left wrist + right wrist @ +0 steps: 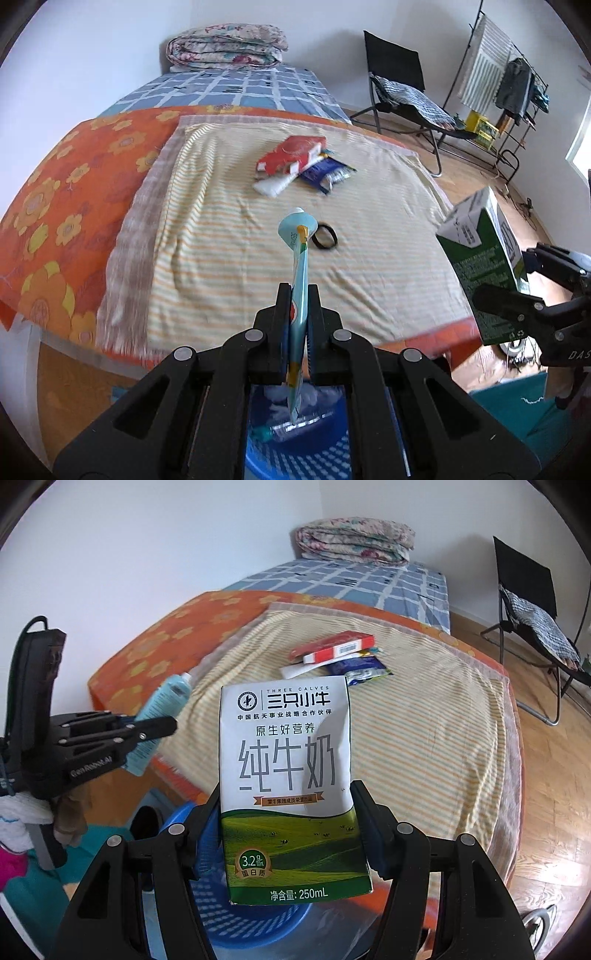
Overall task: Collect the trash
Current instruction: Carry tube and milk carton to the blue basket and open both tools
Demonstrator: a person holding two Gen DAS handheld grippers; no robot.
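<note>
My left gripper is shut on a flattened light-blue tube, which stands up between the jaws above a blue mesh basket. A green-and-white milk carton is clamped in my right gripper, held over the same blue basket at the bed's near edge. In the left wrist view the carton and the right gripper appear at the right. On the striped towel lie a red box, a blue wrapper, a white packet and a black ring.
The bed carries an orange flowered sheet, a blue checked cover and a folded quilt. A black folding chair and a clothes rack stand on the wooden floor to the right. A plastic bottle lies in the basket.
</note>
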